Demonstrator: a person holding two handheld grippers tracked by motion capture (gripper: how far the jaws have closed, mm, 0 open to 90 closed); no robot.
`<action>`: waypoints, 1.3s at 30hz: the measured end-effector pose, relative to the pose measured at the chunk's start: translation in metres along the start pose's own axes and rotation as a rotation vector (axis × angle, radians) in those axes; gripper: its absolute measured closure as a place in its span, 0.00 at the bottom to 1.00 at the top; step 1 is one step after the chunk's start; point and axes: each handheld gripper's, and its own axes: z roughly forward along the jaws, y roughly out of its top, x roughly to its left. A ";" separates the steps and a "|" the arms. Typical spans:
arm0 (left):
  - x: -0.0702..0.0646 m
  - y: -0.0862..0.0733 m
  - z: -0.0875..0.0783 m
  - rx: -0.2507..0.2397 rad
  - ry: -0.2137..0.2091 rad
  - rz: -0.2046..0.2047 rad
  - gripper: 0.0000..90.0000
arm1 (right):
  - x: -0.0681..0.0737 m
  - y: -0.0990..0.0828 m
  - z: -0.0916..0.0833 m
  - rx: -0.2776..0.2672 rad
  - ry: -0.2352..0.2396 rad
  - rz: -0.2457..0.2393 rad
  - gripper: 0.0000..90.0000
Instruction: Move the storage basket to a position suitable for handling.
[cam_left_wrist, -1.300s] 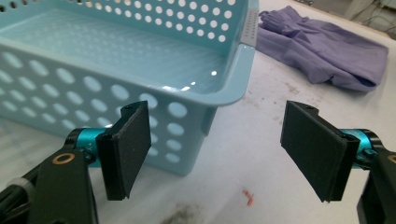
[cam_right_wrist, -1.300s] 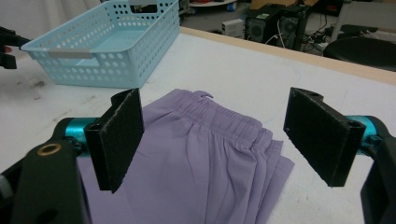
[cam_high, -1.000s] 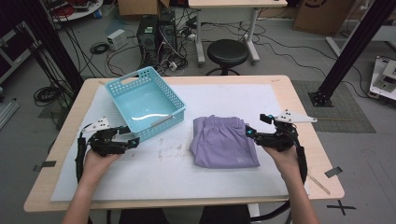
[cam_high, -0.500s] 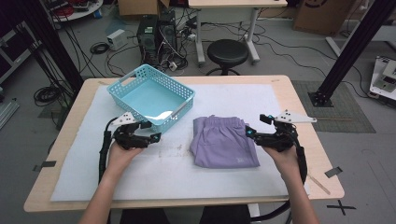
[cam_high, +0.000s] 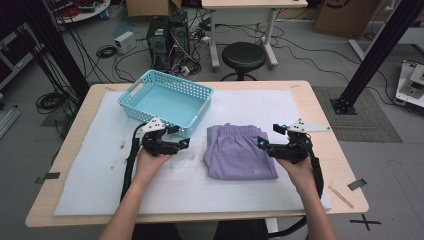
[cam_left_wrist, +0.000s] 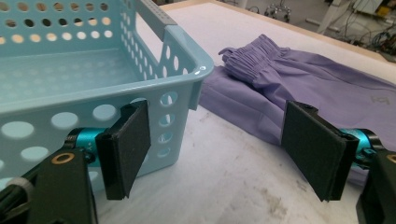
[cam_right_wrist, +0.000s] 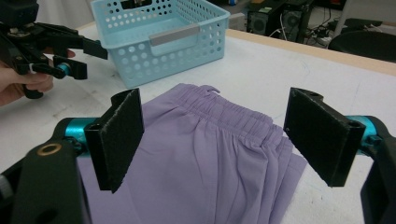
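Folded purple shorts lying mid-desk, right of the blue basket — soft, light, floppy. Left tongs and right tongs both gaping wide, empty — likely best pinching the bunched waistband.

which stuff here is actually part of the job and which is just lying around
In the job: folded purple shorts, blue basket, left gripper, right gripper, both open.

Lying about: black stool, computer tower, cardboard box, all on the floor.
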 end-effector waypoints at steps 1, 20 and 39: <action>-0.001 0.001 0.002 0.002 -0.002 0.004 0.27 | 0.000 0.000 0.000 -0.002 -0.001 0.002 0.23; -0.022 0.013 0.042 0.035 -0.018 0.064 0.27 | 0.013 0.005 0.024 0.015 -0.021 0.008 0.23; 0.083 -0.015 -0.102 -0.127 0.324 -0.055 0.26 | 0.050 0.059 0.149 0.069 -0.062 0.096 0.36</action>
